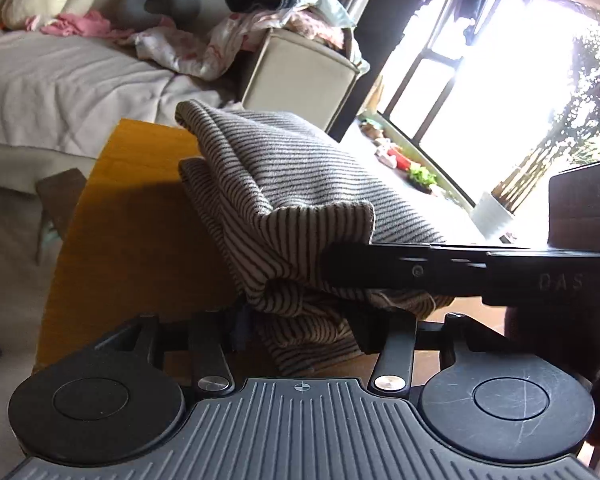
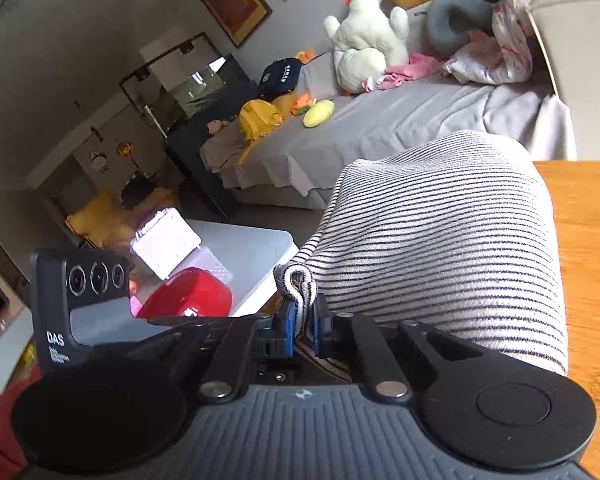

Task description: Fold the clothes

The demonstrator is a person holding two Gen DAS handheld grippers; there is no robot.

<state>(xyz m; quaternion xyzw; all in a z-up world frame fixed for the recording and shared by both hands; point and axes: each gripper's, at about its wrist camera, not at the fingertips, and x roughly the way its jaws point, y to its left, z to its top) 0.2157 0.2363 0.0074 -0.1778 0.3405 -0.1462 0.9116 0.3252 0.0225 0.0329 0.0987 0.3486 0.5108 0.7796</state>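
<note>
One orange-brown wooden counter [image 2: 588,240] carries the folded grey knit garment with thin black stripes [image 2: 440,240]. White "DAS" lettering marks the black camera housing [image 2: 56,338] of the other tool. Right gripper [image 2: 302,320]: blue pads nearly together, pinching the garment's hem corner. Left gripper [image 1: 300,332]: jaws narrow, bunched striped fabric between them, pad contact hidden.

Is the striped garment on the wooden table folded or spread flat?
Folded, partly. The striped garment is doubled over in bunched layers on the wooden table, and the right gripper pinches its edge.
</note>
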